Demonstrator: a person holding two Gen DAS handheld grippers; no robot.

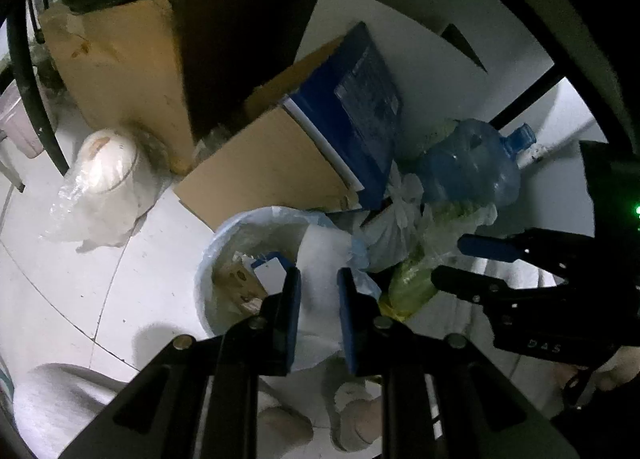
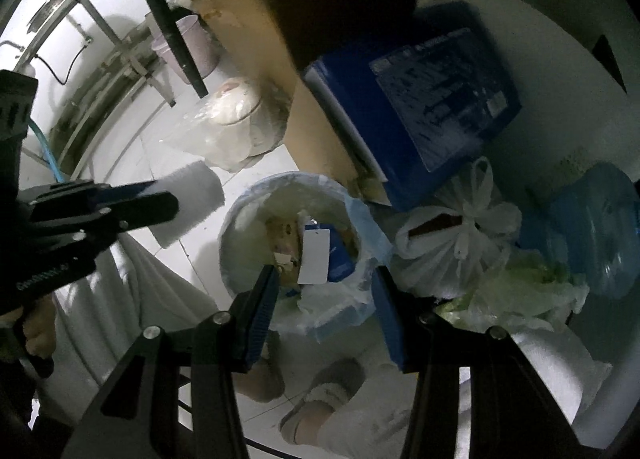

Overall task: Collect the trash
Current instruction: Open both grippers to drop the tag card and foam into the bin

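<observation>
So the left gripper (image 1: pixel 318 315) is clamped on a white foam block (image 1: pixel 320 259), both blue pads pressed flat against its sides, and it's holding the thing up in the air over the floor rather than resting it anywhere. My guess is that's so it can go straight into the trash bin (image 2: pixel 240 227), the round one lined with a pale blue bag. From the right wrist view the foam block (image 2: pixel 192 199) sits just left of the bin's rim, near it but not over the opening yet. The bin already has cardboard scraps and a white tag (image 2: pixel 314 257) in it, so there's room but not loads. The right gripper (image 2: pixel 324 311) is spread wide with nothing in it, hovering right above the bin mouth, probably just waiting its turn. Around the bin there's a tied white plastic bag (image 2: pixel 460 227), a crushed blue water jug (image 1: pixel 476 171) and a blue box (image 2: pixel 420 107) leaning on cardboard.
</observation>
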